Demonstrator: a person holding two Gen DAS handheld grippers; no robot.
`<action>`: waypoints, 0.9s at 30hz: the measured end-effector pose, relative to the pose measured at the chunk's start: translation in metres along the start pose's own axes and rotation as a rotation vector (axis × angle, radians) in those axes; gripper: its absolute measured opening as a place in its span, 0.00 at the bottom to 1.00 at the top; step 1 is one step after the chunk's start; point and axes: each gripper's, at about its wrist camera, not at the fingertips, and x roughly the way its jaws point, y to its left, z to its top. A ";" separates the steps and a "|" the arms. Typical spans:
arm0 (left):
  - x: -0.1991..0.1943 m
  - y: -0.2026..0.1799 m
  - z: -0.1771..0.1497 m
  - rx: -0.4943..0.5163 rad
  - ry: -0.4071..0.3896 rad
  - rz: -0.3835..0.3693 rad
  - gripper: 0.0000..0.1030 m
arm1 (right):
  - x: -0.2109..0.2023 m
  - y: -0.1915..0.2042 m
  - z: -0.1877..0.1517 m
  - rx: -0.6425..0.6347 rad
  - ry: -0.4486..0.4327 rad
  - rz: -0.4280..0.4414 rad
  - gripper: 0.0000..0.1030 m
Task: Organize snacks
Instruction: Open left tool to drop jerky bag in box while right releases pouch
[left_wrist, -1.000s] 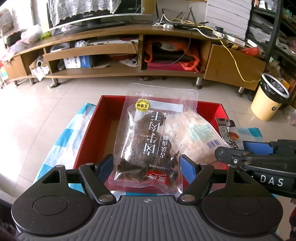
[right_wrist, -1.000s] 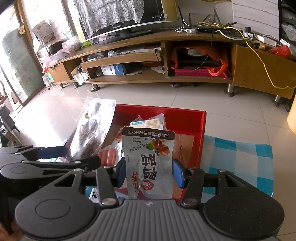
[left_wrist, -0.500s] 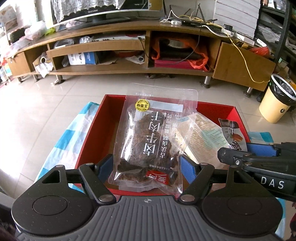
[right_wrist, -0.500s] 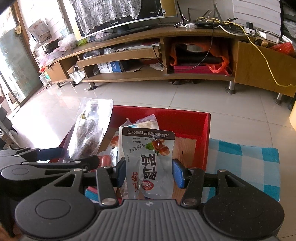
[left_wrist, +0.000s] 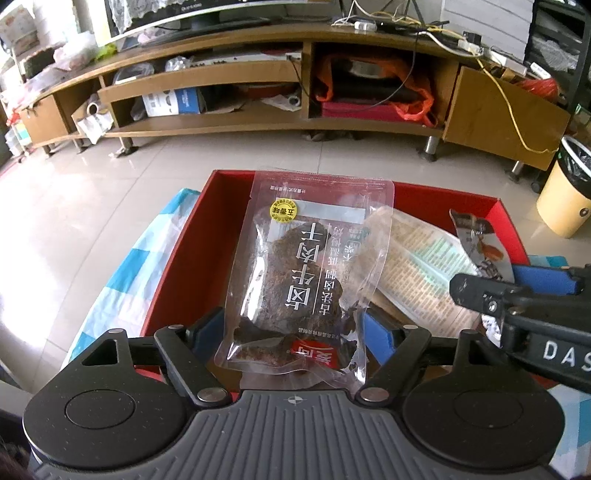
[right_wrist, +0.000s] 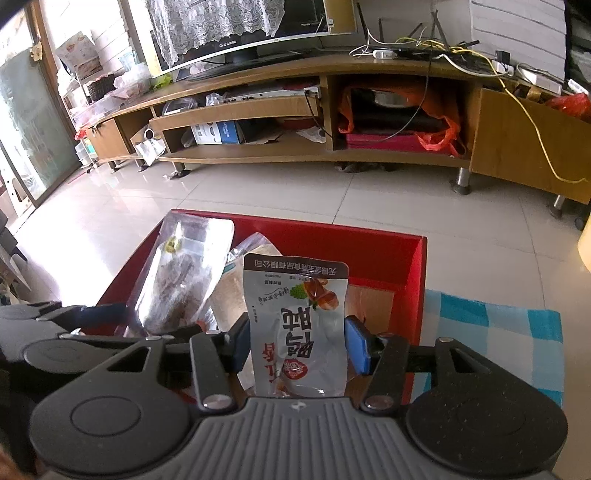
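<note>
My left gripper (left_wrist: 293, 334) is shut on a clear beef jerky bag (left_wrist: 306, 266) and holds it upright over the red box (left_wrist: 177, 258). My right gripper (right_wrist: 295, 343) is shut on a grey-white duck snack pouch (right_wrist: 299, 325), also over the red box (right_wrist: 413, 273). The jerky bag shows in the right wrist view (right_wrist: 181, 280) at the left. The duck pouch shows in the left wrist view (left_wrist: 480, 243) at the right. A clear packet with printed text (left_wrist: 417, 258) lies inside the box.
The box sits on a blue-and-white checked cloth (right_wrist: 491, 332) over a tiled floor. A long wooden TV stand (left_wrist: 258, 74) runs across the back. A yellow waste bin (left_wrist: 565, 195) stands at the far right.
Both grippers have moved forward and lower over the red box with their packs. The box looks nearer and fills more of both views.
</note>
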 end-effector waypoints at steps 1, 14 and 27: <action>0.002 0.000 0.000 -0.001 0.003 0.003 0.81 | 0.001 0.000 0.001 0.000 -0.002 0.000 0.52; 0.017 -0.001 0.003 -0.002 0.025 0.036 0.92 | 0.019 0.007 0.012 -0.052 -0.014 -0.002 0.55; 0.013 0.003 0.006 0.013 0.000 0.091 0.95 | 0.027 0.006 0.017 -0.040 -0.003 -0.019 0.58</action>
